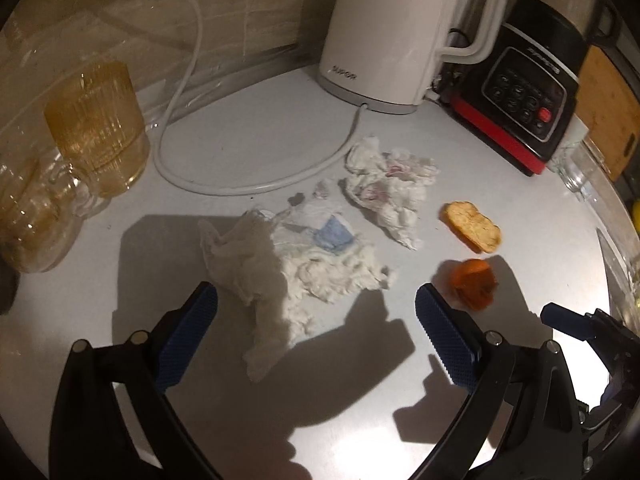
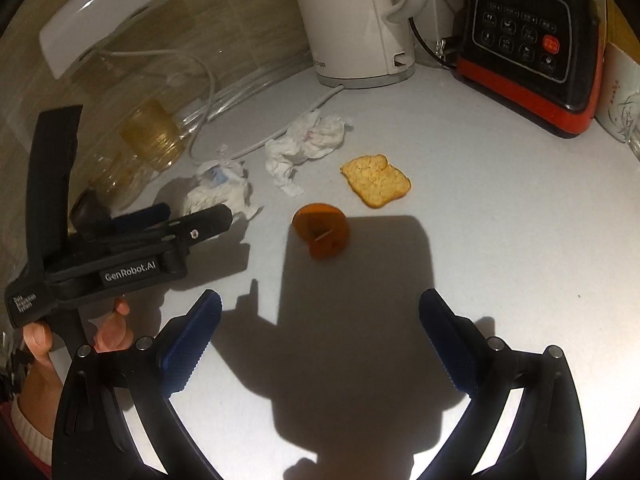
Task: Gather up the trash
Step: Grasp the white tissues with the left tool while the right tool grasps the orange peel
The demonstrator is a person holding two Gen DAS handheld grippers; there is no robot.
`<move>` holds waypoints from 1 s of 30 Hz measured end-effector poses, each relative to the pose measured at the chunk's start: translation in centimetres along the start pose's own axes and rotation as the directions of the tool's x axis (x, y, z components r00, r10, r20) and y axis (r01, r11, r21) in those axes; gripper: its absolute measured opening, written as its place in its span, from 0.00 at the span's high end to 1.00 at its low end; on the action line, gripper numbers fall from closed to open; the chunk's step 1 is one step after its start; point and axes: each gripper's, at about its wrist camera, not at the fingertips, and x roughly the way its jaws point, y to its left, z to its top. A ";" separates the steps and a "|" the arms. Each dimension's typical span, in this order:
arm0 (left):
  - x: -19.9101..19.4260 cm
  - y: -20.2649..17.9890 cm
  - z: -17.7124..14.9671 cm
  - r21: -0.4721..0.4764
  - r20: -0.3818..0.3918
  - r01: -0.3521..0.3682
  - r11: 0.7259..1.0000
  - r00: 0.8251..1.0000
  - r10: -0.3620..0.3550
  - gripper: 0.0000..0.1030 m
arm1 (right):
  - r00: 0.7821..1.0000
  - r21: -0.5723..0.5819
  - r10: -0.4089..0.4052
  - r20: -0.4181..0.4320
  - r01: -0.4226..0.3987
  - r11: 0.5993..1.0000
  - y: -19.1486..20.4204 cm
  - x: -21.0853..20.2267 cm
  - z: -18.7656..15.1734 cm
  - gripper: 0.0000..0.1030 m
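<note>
Left gripper (image 1: 316, 300) gapes over the big tissue (image 1: 296, 264), in front of the kettle (image 1: 400, 32); right gripper (image 2: 320, 304) gapes, empty, short of the peel (image 2: 320, 234); lower squarely, pinch the wad's bulk.

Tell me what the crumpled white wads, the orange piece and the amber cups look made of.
Crumpled white wads: soft tissue paper, matte, with torn, fluffy edges; one carries a blue patch, the other pinkish stains.
Orange piece: probably citrus peel, curled with a dull, slightly waxy skin; hard to be sure.
Amber cups: ribbed, see-through and glossy, either glass or clear plastic.
</note>
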 end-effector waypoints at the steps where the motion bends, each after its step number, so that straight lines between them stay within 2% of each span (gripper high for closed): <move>1: 0.3 0.1 0.0 -0.009 0.000 -0.002 1.000 1.000 0.002 0.08 | 1.000 0.000 -0.001 0.001 0.001 1.000 0.0 0.1 0.1 0.09; 4: 0.7 0.3 0.1 -0.032 0.009 -0.013 0.999 1.000 0.014 0.13 | 1.000 0.000 -0.002 -0.001 0.002 1.000 -0.2 0.7 0.4 0.12; 8: 1.2 0.0 0.4 -0.027 0.018 -0.039 0.999 0.999 0.039 0.18 | 1.000 0.004 -0.006 -0.002 0.006 1.000 -0.2 1.3 0.9 0.22; 10: 1.3 -0.3 0.5 -0.014 0.026 -0.048 0.999 0.998 0.049 0.23 | 1.000 0.004 -0.008 -0.005 0.008 1.000 -0.1 1.8 1.1 0.32; 14: 1.7 -0.6 0.9 0.007 0.037 -0.086 0.996 0.996 0.086 0.43 | 1.000 -0.004 -0.009 -0.009 0.009 1.000 0.2 2.5 1.6 0.38; 18: 1.6 -0.3 1.2 0.012 0.034 -0.091 0.996 0.995 0.091 0.66 | 1.000 -0.015 -0.006 -0.009 0.006 1.000 0.8 3.0 2.0 0.47; 21: 1.6 0.1 1.3 0.014 0.037 -0.082 0.997 0.996 0.082 0.75 | 1.000 -0.018 -0.009 -0.005 0.009 1.000 1.1 3.3 2.2 0.48; 30: 1.1 0.7 1.0 0.013 0.046 -0.037 0.999 0.998 0.036 0.85 | 0.999 0.000 -0.042 0.016 0.042 0.999 0.9 3.8 3.4 0.48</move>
